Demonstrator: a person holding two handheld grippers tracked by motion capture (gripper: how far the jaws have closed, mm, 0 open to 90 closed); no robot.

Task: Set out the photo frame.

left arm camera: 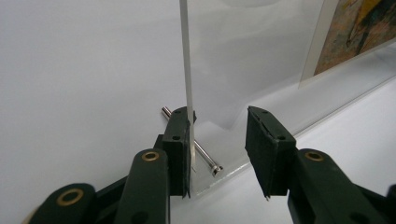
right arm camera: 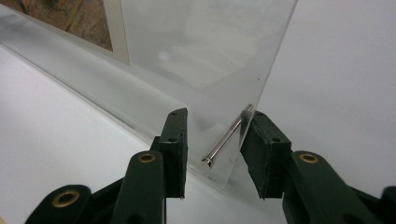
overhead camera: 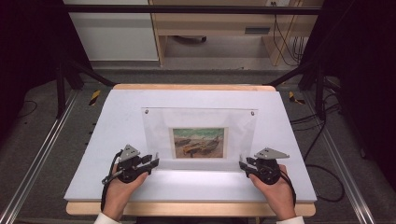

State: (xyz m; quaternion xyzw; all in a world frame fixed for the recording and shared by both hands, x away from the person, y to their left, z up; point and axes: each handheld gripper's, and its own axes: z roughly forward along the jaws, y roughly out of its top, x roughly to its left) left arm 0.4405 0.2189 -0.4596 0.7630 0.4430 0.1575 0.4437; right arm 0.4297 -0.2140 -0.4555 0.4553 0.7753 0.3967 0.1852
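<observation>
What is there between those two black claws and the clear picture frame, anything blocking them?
Nothing visible. The left gripper and right gripper are already at the acrylic frame, their open fingers straddling its lower corners. A metal pin sits at each corner, between the fingers.

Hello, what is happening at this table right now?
A person holds one tool in each hand at the near corners of a clear acrylic picture frame standing on the white table. The left tool and right tool are both open around the panel's edges, beside its metal pins.
</observation>
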